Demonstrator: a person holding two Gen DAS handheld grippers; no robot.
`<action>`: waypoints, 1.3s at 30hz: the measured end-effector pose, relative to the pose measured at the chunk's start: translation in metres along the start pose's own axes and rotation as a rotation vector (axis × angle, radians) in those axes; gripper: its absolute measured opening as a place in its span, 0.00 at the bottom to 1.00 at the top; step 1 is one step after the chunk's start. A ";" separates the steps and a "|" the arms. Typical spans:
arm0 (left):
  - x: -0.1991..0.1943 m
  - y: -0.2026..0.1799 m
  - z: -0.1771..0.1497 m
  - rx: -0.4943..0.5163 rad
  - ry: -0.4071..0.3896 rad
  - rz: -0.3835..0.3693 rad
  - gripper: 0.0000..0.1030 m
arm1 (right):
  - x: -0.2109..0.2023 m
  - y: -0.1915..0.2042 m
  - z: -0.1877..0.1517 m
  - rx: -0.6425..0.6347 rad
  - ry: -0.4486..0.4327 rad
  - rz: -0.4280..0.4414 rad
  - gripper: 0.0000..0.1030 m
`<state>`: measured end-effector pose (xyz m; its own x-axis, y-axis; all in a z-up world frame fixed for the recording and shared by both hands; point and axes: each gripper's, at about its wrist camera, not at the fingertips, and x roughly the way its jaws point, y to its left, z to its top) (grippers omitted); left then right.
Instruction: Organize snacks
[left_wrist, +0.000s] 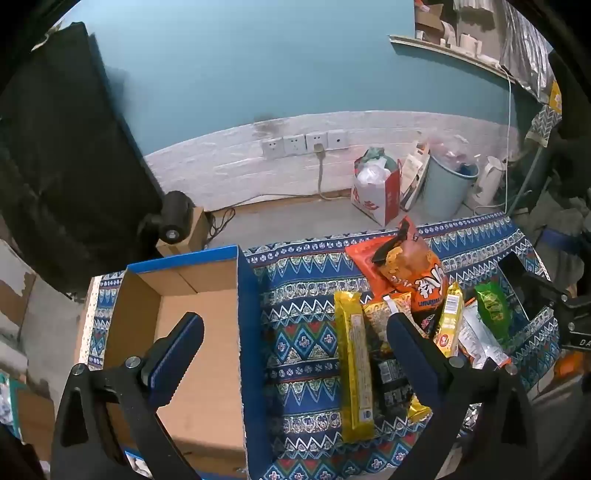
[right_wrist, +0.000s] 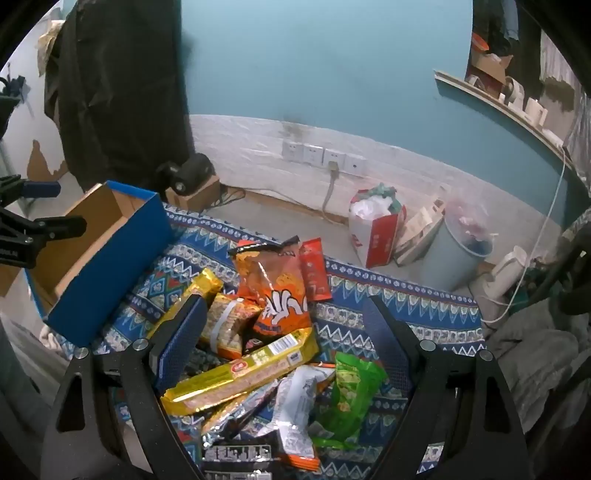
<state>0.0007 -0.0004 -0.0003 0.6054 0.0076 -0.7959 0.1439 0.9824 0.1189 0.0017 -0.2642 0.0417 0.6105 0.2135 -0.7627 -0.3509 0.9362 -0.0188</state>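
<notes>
Here, an empty blue cardboard box waits at left beneath the spread, empty-handed left gripper; right of it, the right gripper, likewise released, hovers over the snack pile on the patterned cloth. Sorting looks barely begun; the next move likely calls for clamping one packet.

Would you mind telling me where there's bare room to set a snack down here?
The box floor is bare. A free strip of cloth runs between the box's blue wall and the long yellow pack. Beyond that pack it is crowded: the snack pile overlaps itself, with little cloth showing between packets.
</notes>
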 end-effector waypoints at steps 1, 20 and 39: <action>0.000 0.000 0.000 0.003 -0.001 0.000 0.97 | -0.001 -0.001 -0.001 0.000 -0.003 0.003 0.82; 0.005 -0.002 -0.003 0.010 0.013 0.002 0.97 | 0.009 -0.001 -0.005 0.013 0.044 0.014 0.82; 0.005 -0.004 -0.005 0.010 0.015 0.005 0.97 | 0.014 0.002 -0.007 0.022 0.059 0.029 0.82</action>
<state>-0.0008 -0.0034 -0.0072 0.5945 0.0151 -0.8039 0.1485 0.9805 0.1283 0.0042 -0.2616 0.0261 0.5571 0.2249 -0.7994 -0.3523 0.9357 0.0178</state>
